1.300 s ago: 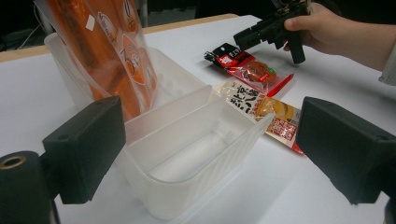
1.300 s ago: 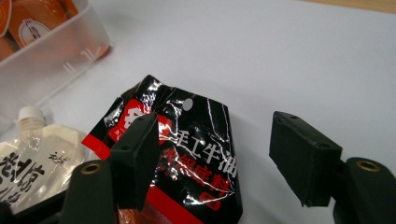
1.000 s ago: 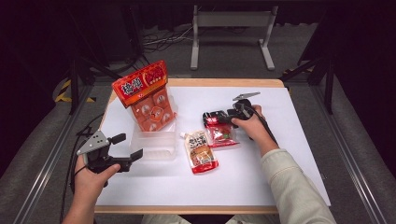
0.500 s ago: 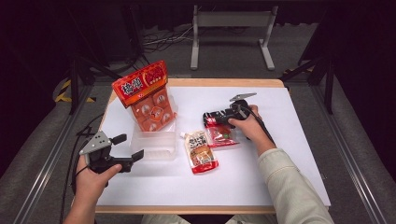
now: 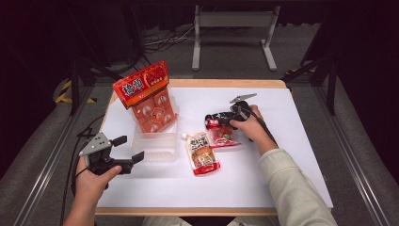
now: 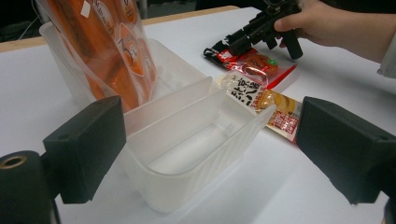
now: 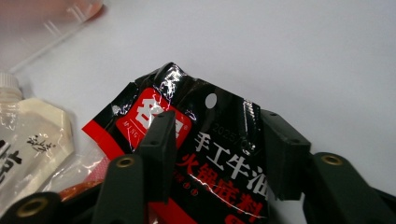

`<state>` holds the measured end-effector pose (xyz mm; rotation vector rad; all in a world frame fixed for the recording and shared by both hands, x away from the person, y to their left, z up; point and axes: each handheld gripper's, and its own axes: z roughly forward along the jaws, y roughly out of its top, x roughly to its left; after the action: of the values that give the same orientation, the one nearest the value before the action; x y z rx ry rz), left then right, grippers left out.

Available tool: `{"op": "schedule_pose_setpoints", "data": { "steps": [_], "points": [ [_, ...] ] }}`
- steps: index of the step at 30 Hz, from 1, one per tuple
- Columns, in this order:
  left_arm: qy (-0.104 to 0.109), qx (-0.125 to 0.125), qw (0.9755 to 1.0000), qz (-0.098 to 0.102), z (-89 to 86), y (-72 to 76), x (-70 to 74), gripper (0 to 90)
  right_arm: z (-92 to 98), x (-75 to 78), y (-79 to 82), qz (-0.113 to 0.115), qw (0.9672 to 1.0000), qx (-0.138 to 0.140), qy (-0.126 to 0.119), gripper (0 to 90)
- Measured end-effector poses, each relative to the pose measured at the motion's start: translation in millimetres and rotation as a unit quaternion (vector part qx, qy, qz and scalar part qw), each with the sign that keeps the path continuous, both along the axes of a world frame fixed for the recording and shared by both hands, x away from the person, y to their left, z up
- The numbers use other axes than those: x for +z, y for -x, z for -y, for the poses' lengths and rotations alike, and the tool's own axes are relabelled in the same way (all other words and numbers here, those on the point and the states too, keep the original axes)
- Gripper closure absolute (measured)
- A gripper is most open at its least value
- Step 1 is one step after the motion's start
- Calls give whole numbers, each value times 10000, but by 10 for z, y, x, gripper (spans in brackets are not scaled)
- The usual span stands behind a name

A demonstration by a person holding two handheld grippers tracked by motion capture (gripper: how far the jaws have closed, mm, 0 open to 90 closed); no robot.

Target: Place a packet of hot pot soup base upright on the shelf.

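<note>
Right claw, jaws just closing, is pinching the glossy black-and-red sauce packet for lifting off the white worktop; left claw is waiting wide open, empty.

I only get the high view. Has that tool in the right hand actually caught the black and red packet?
Observer: In the right gripper view the black and red packet has its top end between the jaws of the right gripper, which have just been closing; the foil buckles there.
Operator: And the other tool?
Observer: The left gripper has its jaws open, and the clear container shows an empty near compartment.
</note>
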<state>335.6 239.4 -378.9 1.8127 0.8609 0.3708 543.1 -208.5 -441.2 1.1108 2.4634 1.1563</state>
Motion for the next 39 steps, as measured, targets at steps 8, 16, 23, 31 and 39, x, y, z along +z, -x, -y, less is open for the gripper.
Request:
{"op": "schedule_pose_setpoints", "data": {
  "steps": [8, 16, 23, 31, 39],
  "points": [
    [-24, 5, 10000, 6, -8, -6, -7, 98, 39, 35, 12, 11, 9997, 110, 216, 766],
    [41, 60, 10000, -33, -42, -7, -24, 98, 26, 81, 41, 77, 9990, 223, 374, 867],
    [50, 91, 9999, -14, -50, -16, -34, 99, 74, 130, 71, 97, 9993, 187, 295, 888],
    [93, 92, 9999, -4, -53, -13, -37, 99, 167, 349, 153, 289, 9993, 194, -167, 892],
    [104, 131, 9998, 117, -54, 12, -19, 105, 263, 548, 303, 573, 9956, 231, -697, 894]
  ]
}}
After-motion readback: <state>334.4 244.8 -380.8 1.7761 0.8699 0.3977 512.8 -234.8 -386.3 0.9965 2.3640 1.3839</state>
